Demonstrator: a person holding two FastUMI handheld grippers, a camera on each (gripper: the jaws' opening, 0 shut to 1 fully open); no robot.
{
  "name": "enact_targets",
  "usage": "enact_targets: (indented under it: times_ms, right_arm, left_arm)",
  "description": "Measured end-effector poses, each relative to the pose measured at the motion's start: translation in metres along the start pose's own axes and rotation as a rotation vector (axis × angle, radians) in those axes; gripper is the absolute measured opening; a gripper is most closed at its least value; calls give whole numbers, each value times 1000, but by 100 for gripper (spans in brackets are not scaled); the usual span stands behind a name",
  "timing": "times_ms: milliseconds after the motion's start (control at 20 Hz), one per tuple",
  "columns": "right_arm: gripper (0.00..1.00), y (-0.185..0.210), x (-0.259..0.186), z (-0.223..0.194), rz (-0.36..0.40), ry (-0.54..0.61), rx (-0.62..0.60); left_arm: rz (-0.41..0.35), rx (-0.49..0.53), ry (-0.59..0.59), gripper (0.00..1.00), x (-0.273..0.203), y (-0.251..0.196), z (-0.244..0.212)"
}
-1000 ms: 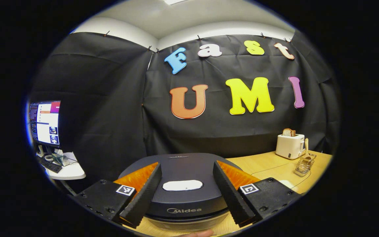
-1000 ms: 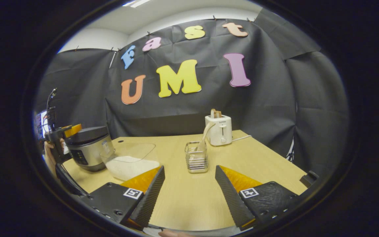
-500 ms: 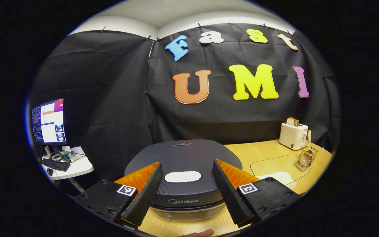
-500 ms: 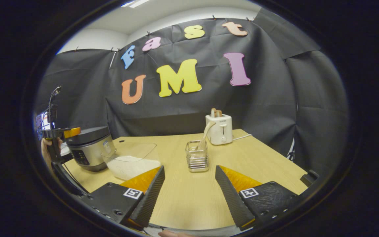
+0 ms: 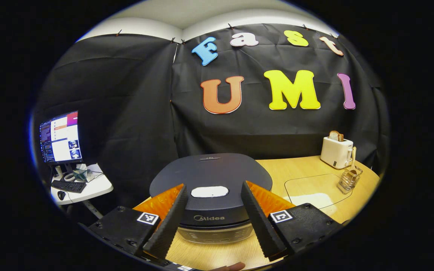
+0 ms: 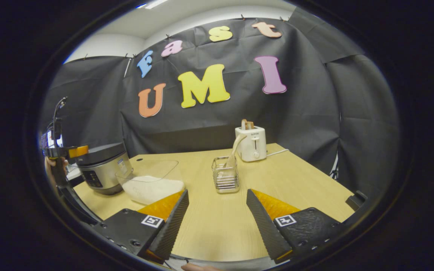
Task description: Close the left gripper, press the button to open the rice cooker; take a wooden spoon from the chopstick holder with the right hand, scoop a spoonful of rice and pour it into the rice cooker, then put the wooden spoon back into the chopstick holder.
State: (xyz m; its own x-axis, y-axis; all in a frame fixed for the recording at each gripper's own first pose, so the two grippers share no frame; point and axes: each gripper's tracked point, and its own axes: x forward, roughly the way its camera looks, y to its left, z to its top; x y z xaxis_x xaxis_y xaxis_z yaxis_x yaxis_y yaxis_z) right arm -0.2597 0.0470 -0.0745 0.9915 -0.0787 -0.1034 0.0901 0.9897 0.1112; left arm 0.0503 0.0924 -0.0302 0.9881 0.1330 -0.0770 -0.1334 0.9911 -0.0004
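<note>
Your left gripper [image 5: 210, 218] has its fingers spread wide and holds nothing; between them, just ahead and a little below, you see the dark lid of the rice cooker [image 5: 209, 177] with its pale oval button [image 5: 209, 192] almost centred in the gap. The lid is down, so the first step is not yet done. I judge that you should first bring the two fingers fully together, as the task asks, because spread fingers would pass on both sides of the button and touch only the lid. Then lower the closed tips straight onto the middle of the oval, not onto its edge, and push with a short, firm motion; keep the gripper in front of the lid, since it probably swings up toward the wall. Your right gripper [image 6: 217, 222] is also spread and empty, and it hovers over the bare wooden table [image 6: 217, 226]. Straight ahead of it stands the wire chopstick holder [image 6: 225, 178] with the wooden spoon [image 6: 234, 150] leaning in it, handle up, and the white toaster [image 6: 251, 145] is just behind. To its left, near the fingers, is the clear container of rice [image 6: 152, 184], and farther left the rice cooker. Keep the right one waiting until the lid opens.
</note>
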Motion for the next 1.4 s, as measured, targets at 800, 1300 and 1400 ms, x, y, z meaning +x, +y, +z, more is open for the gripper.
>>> enact_targets:
  times_ms: [800, 1300, 1400]
  right_arm:
    - [89, 15, -9, 22, 24, -31, 10]
    - [92, 28, -30, 89, -44, -123, -20]
    - [92, 38, -35, 100, -49, -130, -14]
  left_arm:
    - [20, -25, 0, 87, -7, -2, -2]
    - [-51, -24, -45, 86, -52, -55, 31]
    - [-82, -4, -64, 86, -64, -76, 37]
